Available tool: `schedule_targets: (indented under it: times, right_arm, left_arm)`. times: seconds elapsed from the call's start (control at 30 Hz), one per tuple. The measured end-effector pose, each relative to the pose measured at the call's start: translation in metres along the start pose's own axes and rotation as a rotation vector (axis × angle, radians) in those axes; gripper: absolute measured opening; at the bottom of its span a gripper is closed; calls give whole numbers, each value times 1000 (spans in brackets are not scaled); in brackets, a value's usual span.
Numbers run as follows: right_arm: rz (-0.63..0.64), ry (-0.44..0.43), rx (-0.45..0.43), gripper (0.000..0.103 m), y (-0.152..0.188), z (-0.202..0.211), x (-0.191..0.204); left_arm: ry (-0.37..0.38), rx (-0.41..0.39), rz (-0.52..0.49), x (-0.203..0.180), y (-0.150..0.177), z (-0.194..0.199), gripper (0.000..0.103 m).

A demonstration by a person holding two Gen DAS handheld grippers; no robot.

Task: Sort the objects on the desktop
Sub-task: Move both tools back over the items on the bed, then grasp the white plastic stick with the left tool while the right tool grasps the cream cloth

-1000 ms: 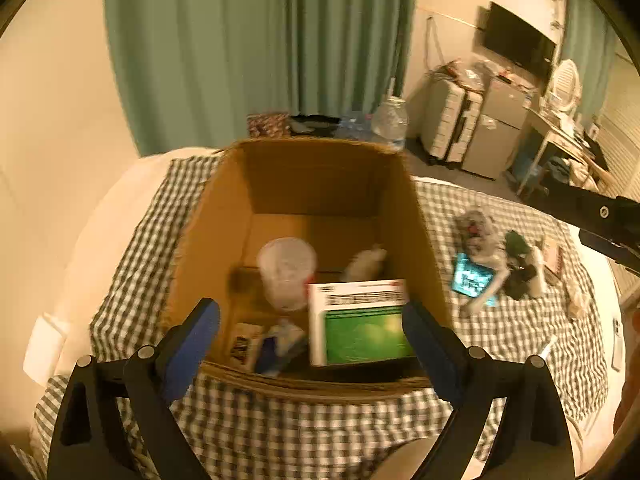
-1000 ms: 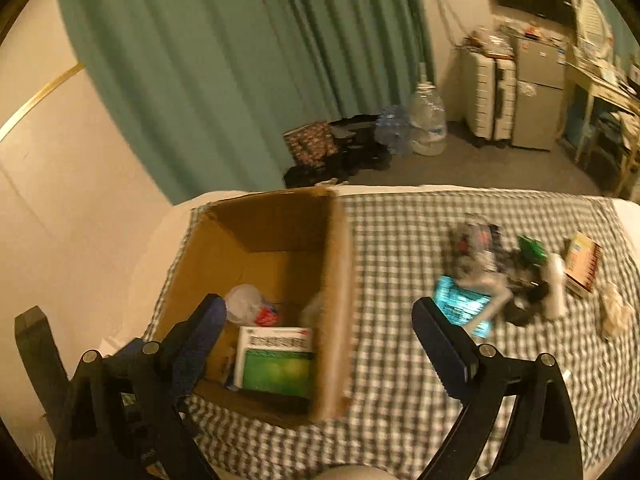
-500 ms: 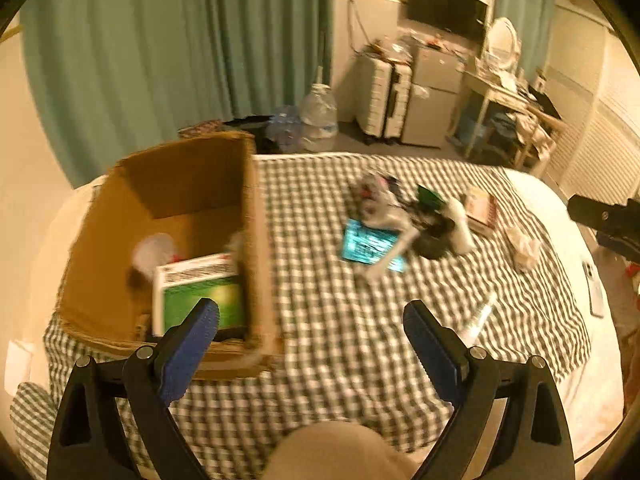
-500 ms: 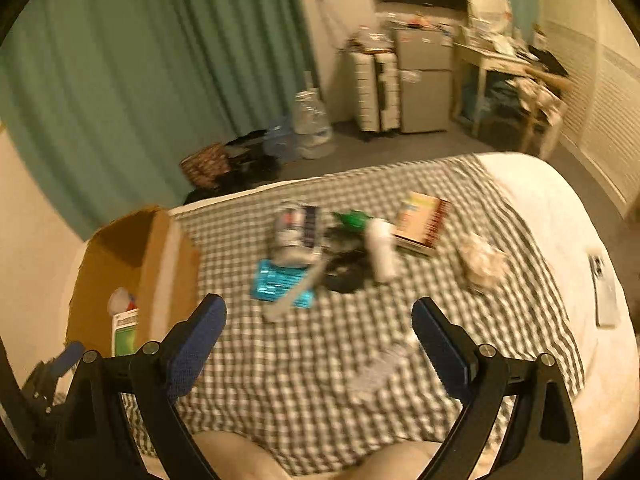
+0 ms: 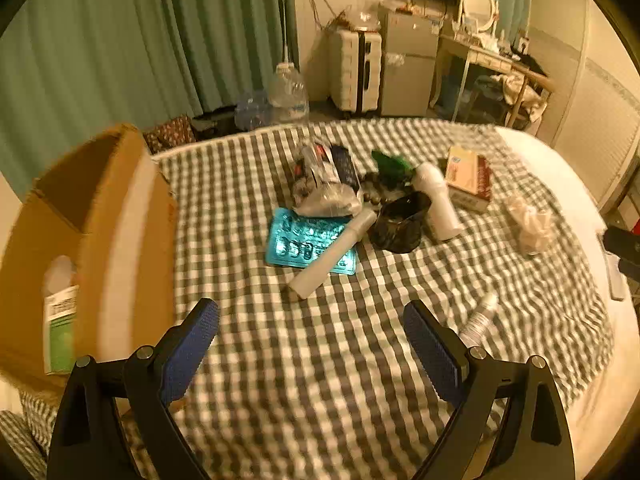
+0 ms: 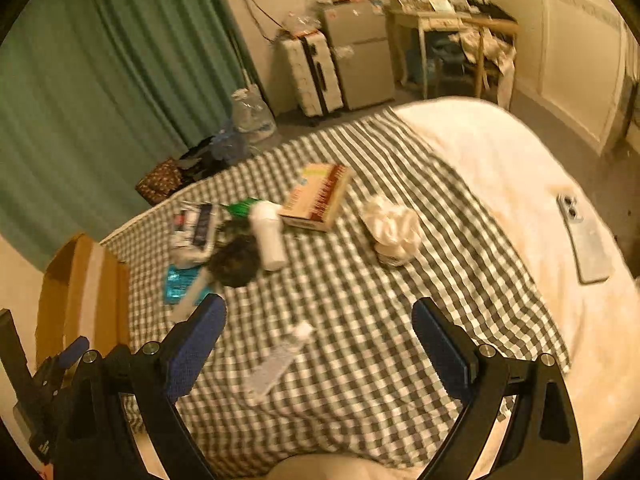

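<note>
A cardboard box (image 5: 100, 216) stands at the left of the checked cloth (image 5: 320, 360), with a green and white packet (image 5: 60, 332) inside. A heap lies mid-cloth: a teal blister pack (image 5: 308, 242), a white tube (image 5: 332, 252), a clear bag (image 5: 326, 178), a black pouch (image 5: 400, 220), a white bottle (image 5: 438, 204) and a book-like box (image 5: 466, 178). A small bottle (image 6: 278, 360) lies just ahead of my right gripper (image 6: 318, 344), which is open and empty. My left gripper (image 5: 312, 344) is open and empty above bare cloth. A crumpled tissue (image 6: 394, 230) lies to the right.
A phone (image 6: 586, 240) lies on the white cover at the right. Beyond the bed are green curtains (image 5: 140, 40), a water jug (image 5: 288, 92), a suitcase (image 5: 356, 72), a grey cabinet (image 5: 408, 64) and a desk (image 5: 500, 64).
Both views have swung right, away from the cardboard box and over to the heap of objects and the small bottle. Both grippers have stayed open and empty.
</note>
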State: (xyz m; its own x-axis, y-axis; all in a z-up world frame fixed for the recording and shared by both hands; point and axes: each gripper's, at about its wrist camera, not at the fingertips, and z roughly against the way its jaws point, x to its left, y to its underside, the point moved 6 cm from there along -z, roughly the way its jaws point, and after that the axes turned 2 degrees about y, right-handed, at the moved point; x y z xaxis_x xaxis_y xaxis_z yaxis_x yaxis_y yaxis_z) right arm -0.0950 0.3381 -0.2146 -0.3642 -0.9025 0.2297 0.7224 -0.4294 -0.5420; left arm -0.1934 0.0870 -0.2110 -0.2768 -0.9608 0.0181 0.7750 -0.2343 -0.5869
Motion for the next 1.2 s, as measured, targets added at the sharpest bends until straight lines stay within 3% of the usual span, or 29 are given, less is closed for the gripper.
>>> schedule_targets:
  times: [0.33,0.7,0.73,0.83,0.87,0.97,1.03,1.1,1.2]
  right_arm:
    - [-53,81,73,95,-21,-78,-59]
    - [-1,126,120,95,-39,-151,-60]
    - [2,130,132,94,-39,-157,-60]
    - [-6,121,175,82,-37,-175,-60]
    - [-3,131,183,73,-35,-179,-61]
    - [39,185,180,58,-33,-180,-60]
    - [40,190,173,42,-31,-176,-62]
    - [13,166,174,28,-28,-171,-66]
    - [-30,138,183,17,-22,-162,-72]
  left_arm:
    - [-29,91,46,-2,-5,-89,96]
    - [-68,111,15,3,-8,-134,96]
    - [-65,114,12,3,-7,-137,91]
    - [-28,106,15,4,-5,-140,86]
    - [-12,105,15,4,-5,-140,83]
    - [9,102,1,5,-6,-136,63]
    - [20,109,-30,3,-6,-133,36]
    - [27,121,-68,1,-6,-128,24]
    - [33,118,-109,0,-8,-117,16]
